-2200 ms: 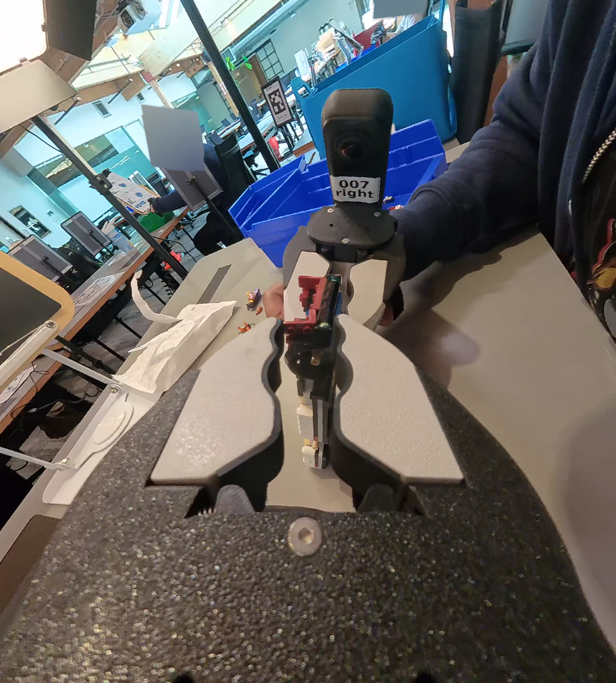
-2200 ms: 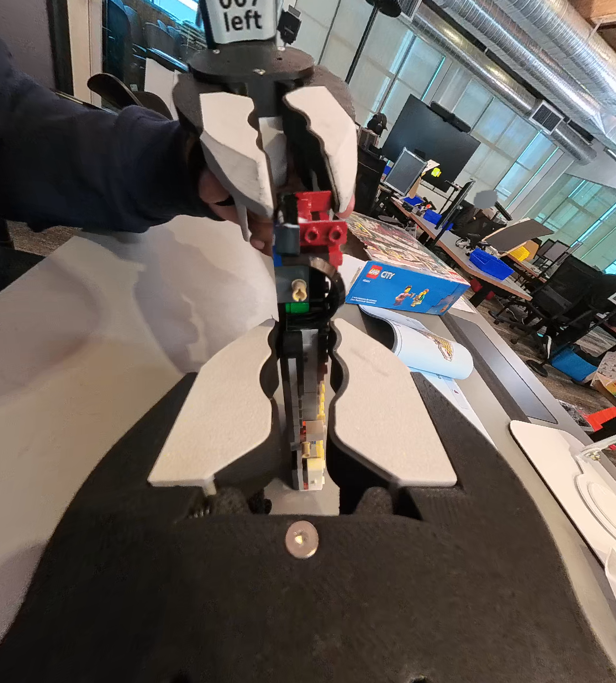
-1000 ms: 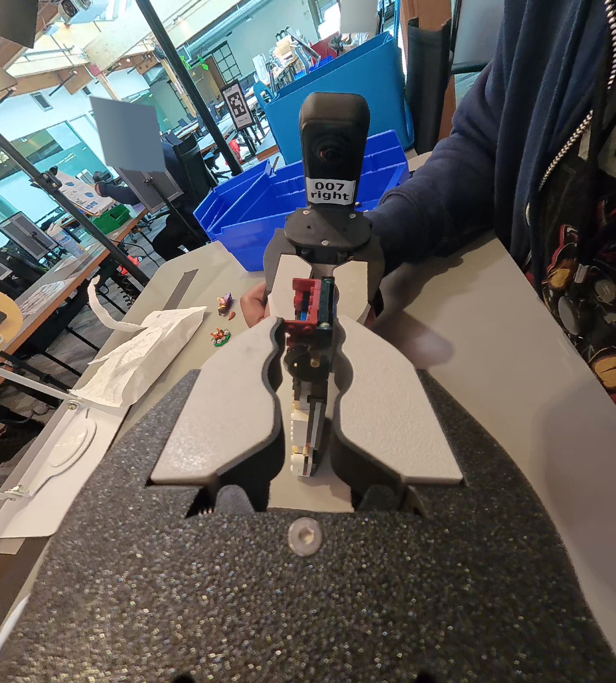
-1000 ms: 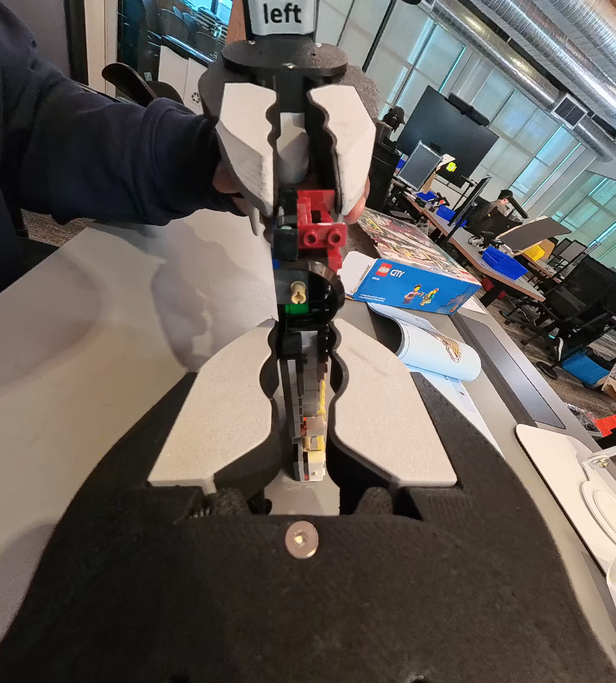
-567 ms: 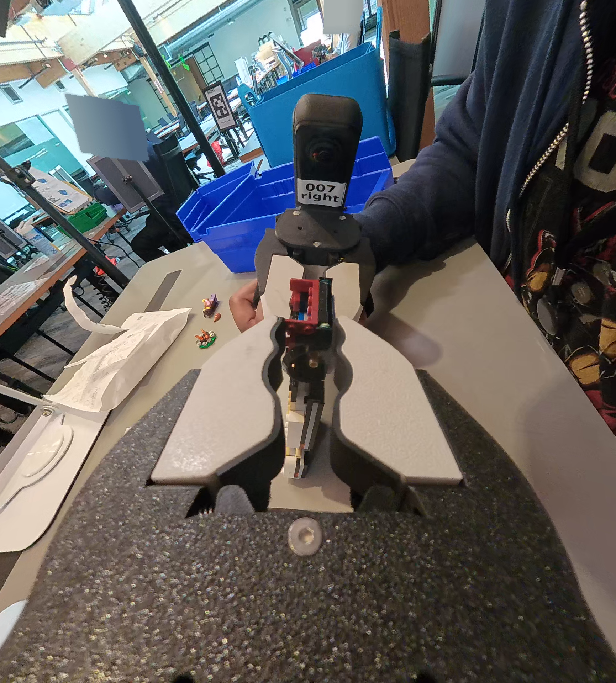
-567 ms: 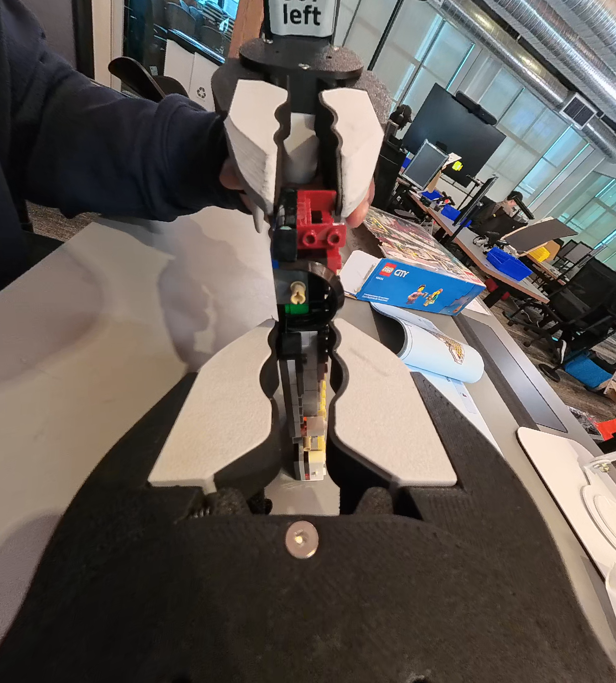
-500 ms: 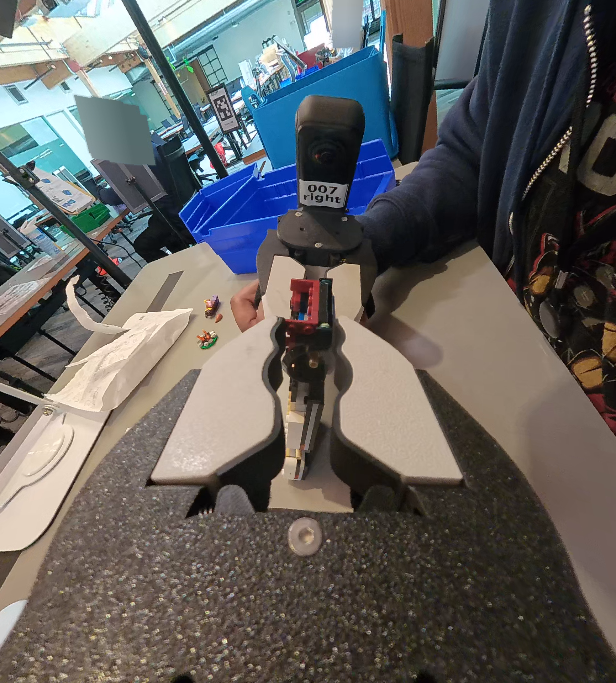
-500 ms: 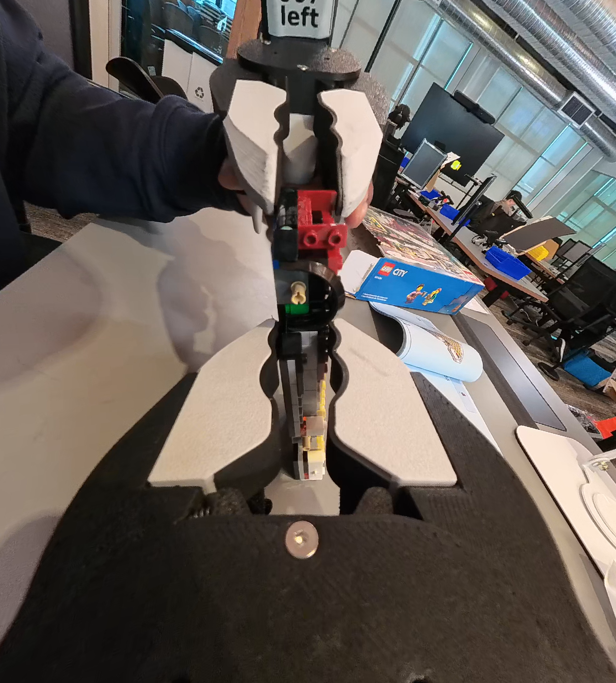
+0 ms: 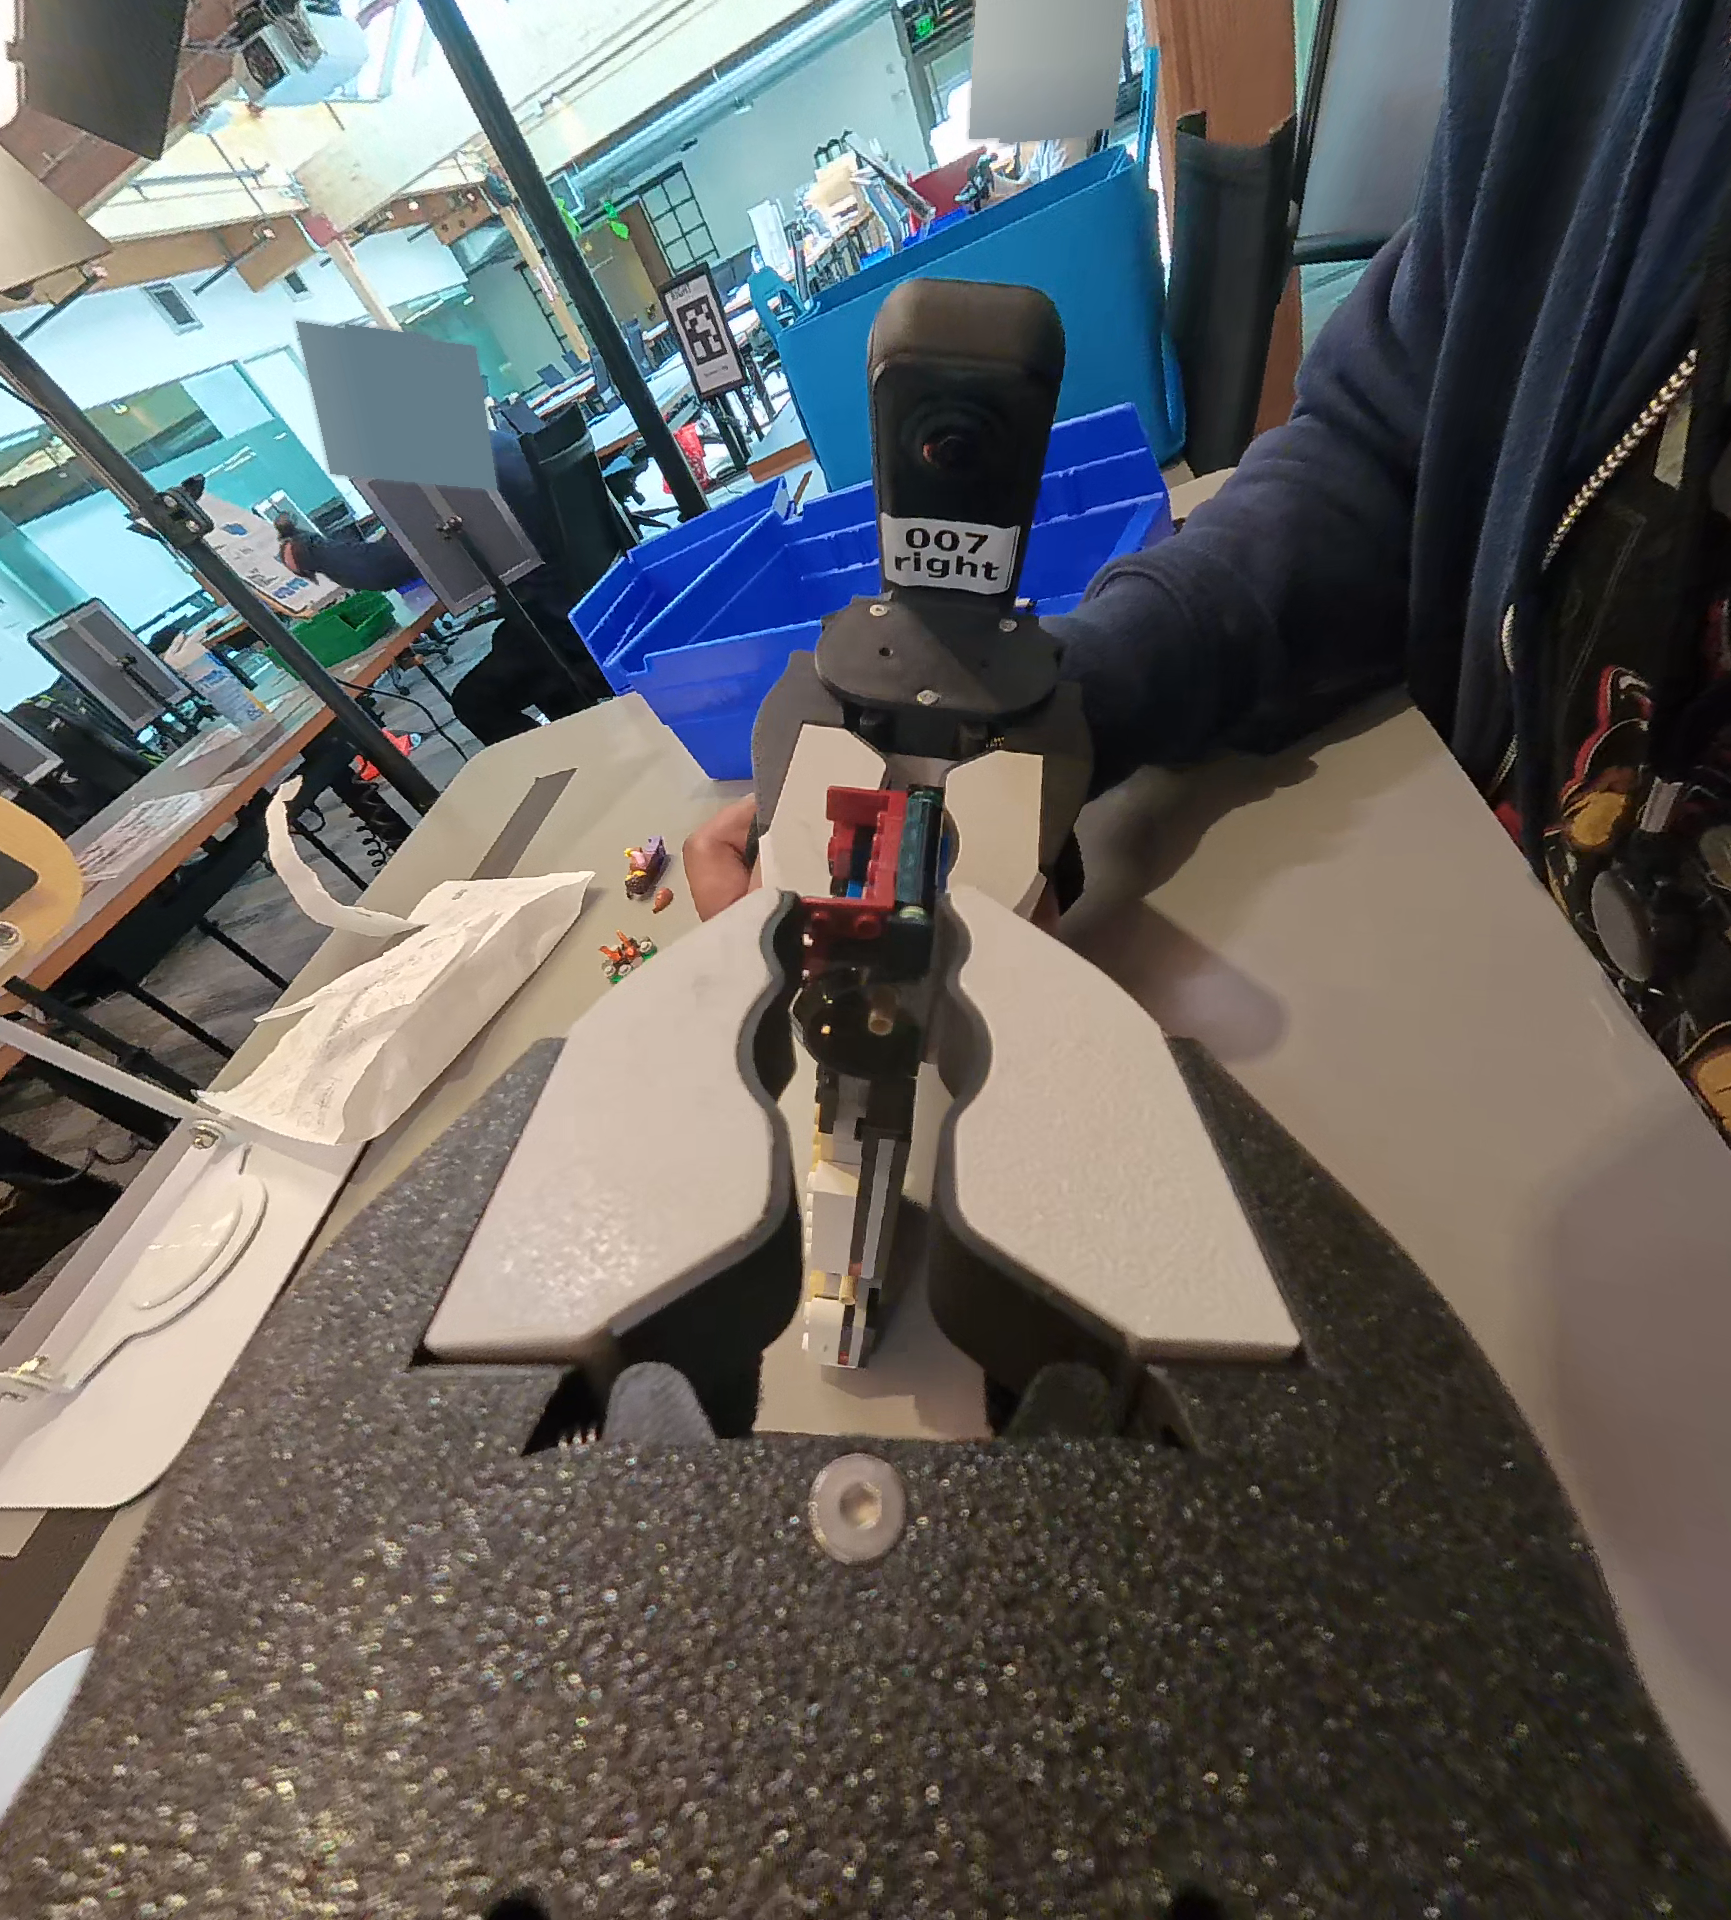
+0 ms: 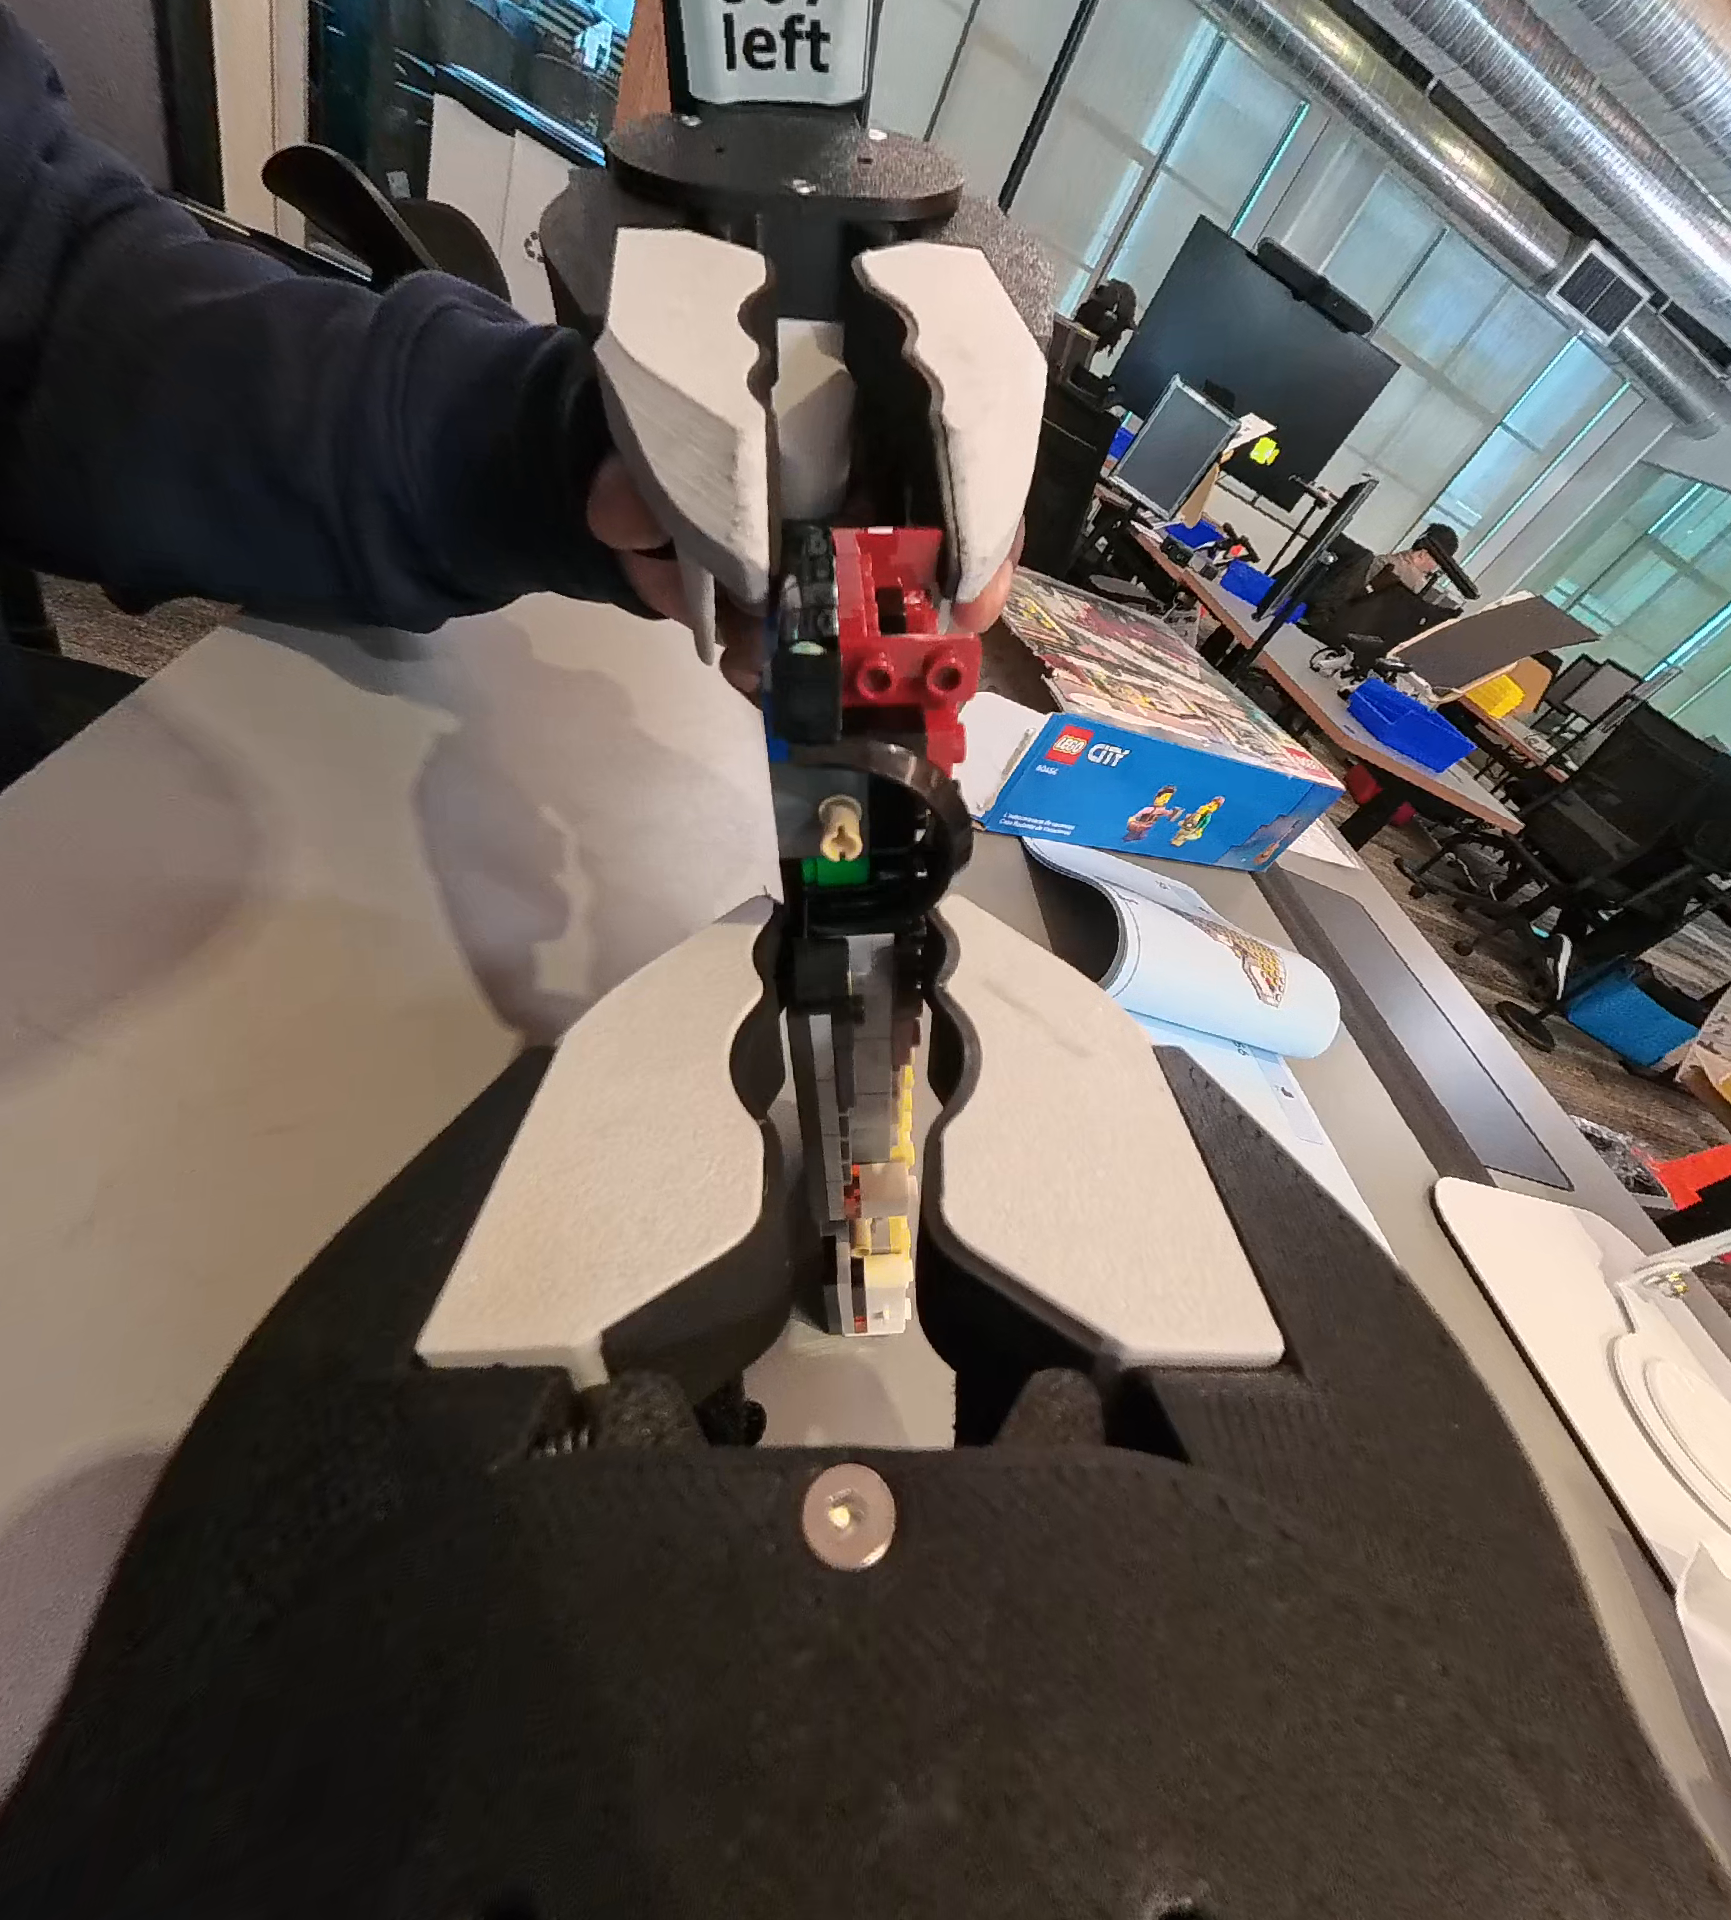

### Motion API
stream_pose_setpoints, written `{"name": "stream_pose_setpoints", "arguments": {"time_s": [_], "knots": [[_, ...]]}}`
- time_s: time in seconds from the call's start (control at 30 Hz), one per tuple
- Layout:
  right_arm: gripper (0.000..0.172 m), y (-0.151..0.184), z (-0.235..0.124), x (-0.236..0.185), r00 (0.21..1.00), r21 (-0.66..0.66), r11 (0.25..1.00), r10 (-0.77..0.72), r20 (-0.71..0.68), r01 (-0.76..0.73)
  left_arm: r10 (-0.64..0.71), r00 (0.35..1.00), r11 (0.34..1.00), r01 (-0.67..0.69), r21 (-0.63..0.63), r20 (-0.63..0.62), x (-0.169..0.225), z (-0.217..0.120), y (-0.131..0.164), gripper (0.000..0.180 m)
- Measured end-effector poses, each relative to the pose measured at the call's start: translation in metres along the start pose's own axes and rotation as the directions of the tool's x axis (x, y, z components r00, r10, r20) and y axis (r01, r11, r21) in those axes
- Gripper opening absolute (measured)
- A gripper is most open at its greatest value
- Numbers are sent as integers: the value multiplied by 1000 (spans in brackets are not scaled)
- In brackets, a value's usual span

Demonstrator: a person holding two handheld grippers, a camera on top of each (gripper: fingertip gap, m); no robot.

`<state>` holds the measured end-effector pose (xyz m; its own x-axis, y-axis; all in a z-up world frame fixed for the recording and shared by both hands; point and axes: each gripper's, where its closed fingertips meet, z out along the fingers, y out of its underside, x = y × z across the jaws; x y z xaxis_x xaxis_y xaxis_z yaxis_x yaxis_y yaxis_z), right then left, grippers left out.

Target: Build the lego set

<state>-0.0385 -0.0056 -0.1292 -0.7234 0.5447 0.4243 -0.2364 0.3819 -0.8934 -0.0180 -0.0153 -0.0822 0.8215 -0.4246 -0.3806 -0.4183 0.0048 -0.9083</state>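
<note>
Hardly moved since before: both fingers [image 9: 767,1039] [image 10: 986,997] clamped on brick model [image 9: 866,914]; light, stiff, fragile at joints.

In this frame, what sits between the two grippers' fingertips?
A toy-brick model spans the stretch: the left gripper and right gripper each clamp one end, clearest in the left wrist view.

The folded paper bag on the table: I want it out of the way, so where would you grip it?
Probably the paper bag's raised torn strip at its far end, from above. It curls up off the table, while the body lies flat, leaving fingers little to pinch.
</note>
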Motion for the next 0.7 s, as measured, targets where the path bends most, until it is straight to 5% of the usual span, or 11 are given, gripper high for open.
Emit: {"name": "stream_pose_setpoints", "arguments": {"time_s": [0.7], "knots": [[23, -2, -1, -1, 1000, 30, 1000, -1, 0, 1, 58, 998, 998, -58, -8, 34, 1, -2, -1, 25]]}}
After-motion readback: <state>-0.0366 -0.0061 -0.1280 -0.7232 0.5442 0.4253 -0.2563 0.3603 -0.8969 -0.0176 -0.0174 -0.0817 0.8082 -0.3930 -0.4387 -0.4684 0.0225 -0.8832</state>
